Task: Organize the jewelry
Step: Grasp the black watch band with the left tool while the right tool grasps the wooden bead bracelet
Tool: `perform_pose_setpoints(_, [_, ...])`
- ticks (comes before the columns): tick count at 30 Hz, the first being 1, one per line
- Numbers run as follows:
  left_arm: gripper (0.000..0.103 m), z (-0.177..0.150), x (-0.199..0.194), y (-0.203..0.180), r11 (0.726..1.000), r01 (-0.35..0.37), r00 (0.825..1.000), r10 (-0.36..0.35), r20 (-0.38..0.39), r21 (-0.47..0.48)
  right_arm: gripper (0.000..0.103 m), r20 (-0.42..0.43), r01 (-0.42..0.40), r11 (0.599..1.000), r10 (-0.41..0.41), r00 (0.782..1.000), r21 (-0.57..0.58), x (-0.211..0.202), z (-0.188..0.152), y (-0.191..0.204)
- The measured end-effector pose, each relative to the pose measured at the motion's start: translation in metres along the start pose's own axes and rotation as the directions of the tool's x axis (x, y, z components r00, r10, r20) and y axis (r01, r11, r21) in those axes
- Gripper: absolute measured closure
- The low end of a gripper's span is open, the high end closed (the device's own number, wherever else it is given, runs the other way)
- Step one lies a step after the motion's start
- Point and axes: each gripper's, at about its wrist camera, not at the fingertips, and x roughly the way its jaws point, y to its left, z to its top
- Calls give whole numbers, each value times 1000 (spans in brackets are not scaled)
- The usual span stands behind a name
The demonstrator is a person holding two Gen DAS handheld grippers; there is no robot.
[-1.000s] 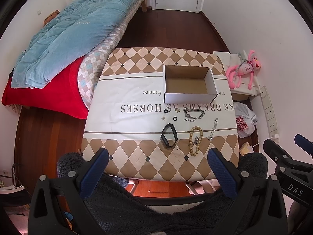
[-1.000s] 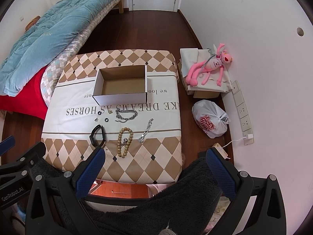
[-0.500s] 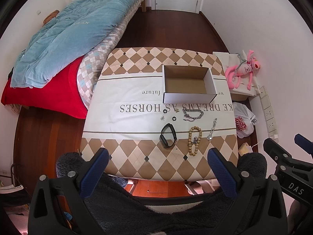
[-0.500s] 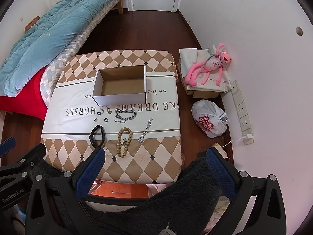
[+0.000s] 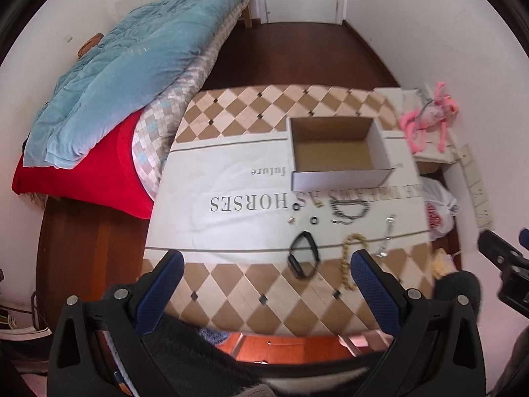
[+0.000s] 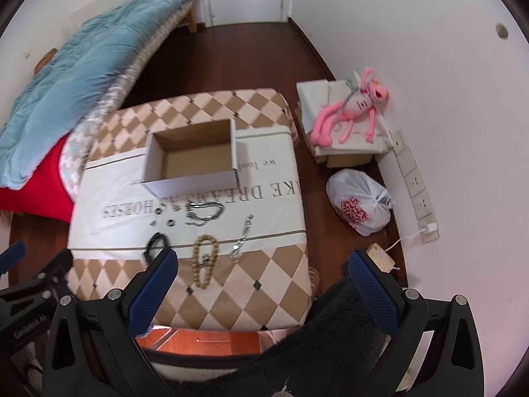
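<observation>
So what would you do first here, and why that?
Probably lower the right gripper toward the wooden bead bracelet, since it lies nearest that gripper on the checked tablecloth. Both grippers are open and hold nothing, the open cardboard box looks empty, and every piece of jewelry lies outside it.
</observation>
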Motion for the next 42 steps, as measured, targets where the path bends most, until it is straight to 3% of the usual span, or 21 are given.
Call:
perform_pose_setpoints(3, [1,1,47,0,1000,-22,998,21,-63,-7,5,-66,-28,999,29,997,19,46,-10,2])
perform_pose_setpoints(5, [1,-2,78,2,1000,-17,993,15,-118,-13,29,-132,-54,998,57,990,29,80,-15,4])
perform_pose_setpoints(7, [6,-7,104,3,1000,2,986,-5,-167,-18,38,-187,-81,996,88,978,44,109,-23,7])
perform_pose_setpoints(9, [23,-10,126,3,999,22,977,-28,-213,-28,41,-216,-91,994,100,971,52,135,-31,11])
perform_pose_setpoints(13, [36,-19,159,1,995,81,955,-95,-282,-60,51,-256,-138,988,150,955,66,171,-45,20])
perform_pose_setpoints(17, [38,-24,186,-6,990,121,937,-139,-321,-76,53,-287,-175,981,193,938,86,197,-54,34])
perform_pose_setpoints(21, [52,-25,201,-15,987,144,929,-158,-335,-68,53,-302,-195,977,212,929,84,208,-59,48])
perform_pose_setpoints(26, [62,-26,210,-31,993,122,943,-116,-313,-1,53,-308,-198,979,204,929,52,214,-58,65])
perform_pose_setpoints(30, [89,-24,212,-38,992,122,951,-106,-290,38,53,-307,-187,982,182,934,13,216,-59,77])
perform_pose_setpoints(31, [92,-21,210,-36,992,122,951,-104,-292,42,53,-305,-183,983,176,936,6,216,-59,80])
perform_pose_setpoints(39, [94,-18,211,-23,993,116,953,-102,-287,32,58,-287,-127,989,100,953,-77,218,-63,105])
perform_pose_setpoints(42, [94,-14,208,-22,993,117,954,-106,-280,22,74,-262,-108,988,74,962,-114,218,-63,113])
